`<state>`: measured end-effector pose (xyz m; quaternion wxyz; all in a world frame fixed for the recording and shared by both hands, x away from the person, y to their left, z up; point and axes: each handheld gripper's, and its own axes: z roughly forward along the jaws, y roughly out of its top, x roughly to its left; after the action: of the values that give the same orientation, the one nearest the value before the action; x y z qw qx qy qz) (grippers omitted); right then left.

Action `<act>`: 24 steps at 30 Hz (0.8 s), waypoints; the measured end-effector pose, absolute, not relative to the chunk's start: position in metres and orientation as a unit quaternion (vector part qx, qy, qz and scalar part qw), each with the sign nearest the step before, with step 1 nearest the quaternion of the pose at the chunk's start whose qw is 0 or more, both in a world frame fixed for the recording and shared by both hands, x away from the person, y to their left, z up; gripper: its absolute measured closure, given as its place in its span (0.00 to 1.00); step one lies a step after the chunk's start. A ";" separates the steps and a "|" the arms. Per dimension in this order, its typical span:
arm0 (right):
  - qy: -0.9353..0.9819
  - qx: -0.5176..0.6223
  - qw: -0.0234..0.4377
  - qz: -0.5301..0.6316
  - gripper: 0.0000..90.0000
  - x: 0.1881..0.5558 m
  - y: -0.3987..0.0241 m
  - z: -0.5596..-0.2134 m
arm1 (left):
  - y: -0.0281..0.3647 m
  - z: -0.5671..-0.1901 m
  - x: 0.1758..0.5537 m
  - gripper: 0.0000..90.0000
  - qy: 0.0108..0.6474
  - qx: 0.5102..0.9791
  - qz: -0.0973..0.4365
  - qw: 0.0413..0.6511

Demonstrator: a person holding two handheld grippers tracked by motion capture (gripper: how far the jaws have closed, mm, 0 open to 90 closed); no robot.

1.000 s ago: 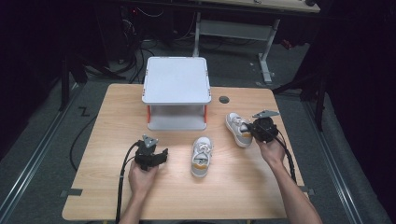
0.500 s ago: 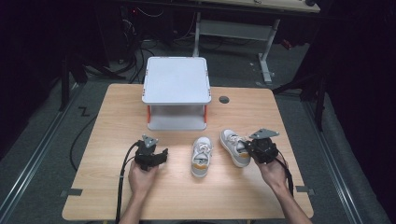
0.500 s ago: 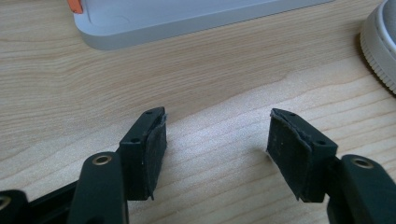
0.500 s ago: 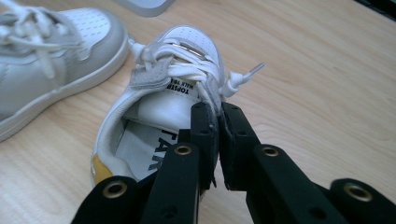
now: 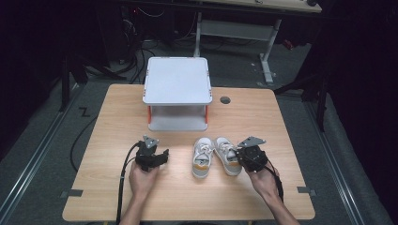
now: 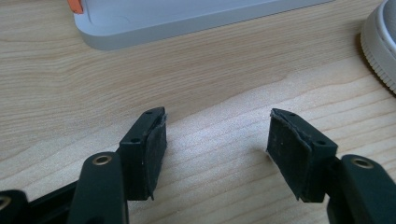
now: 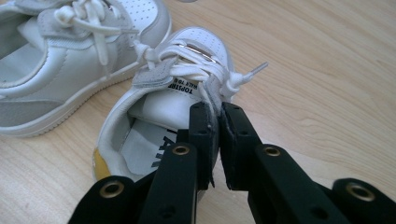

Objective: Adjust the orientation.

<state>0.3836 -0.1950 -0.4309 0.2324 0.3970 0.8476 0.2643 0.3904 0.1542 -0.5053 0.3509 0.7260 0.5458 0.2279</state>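
Right tool (image 7: 218, 140) clamped on the side wall of the right shoe (image 7: 163, 107), pads pinching the collar beside the tongue, laces spilling over the jaw tips. In the high view, right tool (image 5: 249, 157) at the near-right side of the table (image 5: 291, 197), hand (image 5: 266, 183) behind it, the shoe (image 5: 227, 154) resting on the wood just left of the tool, toe pointing toward the stand. Left shoe (image 5: 202, 157) just beside the right shoe, sides nearly touching, toe likewise toward the stand; in the right gripper view the left shoe (image 7: 65, 65) lying left of the held one.

Left tool (image 5: 151, 157) well apart from the shoes, to their left, low over the wood, hand (image 5: 142, 180) behind it. In the left gripper view, left tool (image 6: 217, 140) standing wide open with bare wood between the pads, a sole edge (image 6: 379, 51) at the far right.

Beyond the shoes, white stand (image 5: 177, 93) with orange legs at the far middle of the table, its base (image 6: 177, 21) ahead of the left tool. Dark round hole (image 5: 225, 100) in the wood just right of the stand.
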 end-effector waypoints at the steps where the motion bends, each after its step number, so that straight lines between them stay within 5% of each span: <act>1: 0.850 0.395 0.227 0.265 0.92 0.383 -0.194 -0.432 | 0.154 -0.505 0.390 0.42 0.546 0.726 0.228 0.351; 9: 0.850 0.383 0.168 0.321 0.92 0.376 -0.192 -0.425 | 0.154 -0.505 0.391 0.42 0.546 0.726 0.228 0.351; 16: 0.858 0.362 0.161 0.328 0.91 0.377 -0.175 -0.429 | 0.154 -0.505 0.390 0.42 0.546 0.727 0.229 0.349; 22: 0.836 0.376 0.139 0.376 0.80 0.378 -0.191 -0.435 | 0.153 -0.505 0.390 0.42 0.547 0.726 0.230 0.347; 24: 0.816 0.384 0.146 0.407 0.70 0.377 -0.205 -0.436 | 0.151 -0.505 0.390 0.42 0.547 0.727 0.239 0.339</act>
<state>0.3775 -0.2050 -0.4360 0.1460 0.3844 0.8158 0.4066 0.3903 0.1509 -0.5053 0.3387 0.7273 0.5469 0.2393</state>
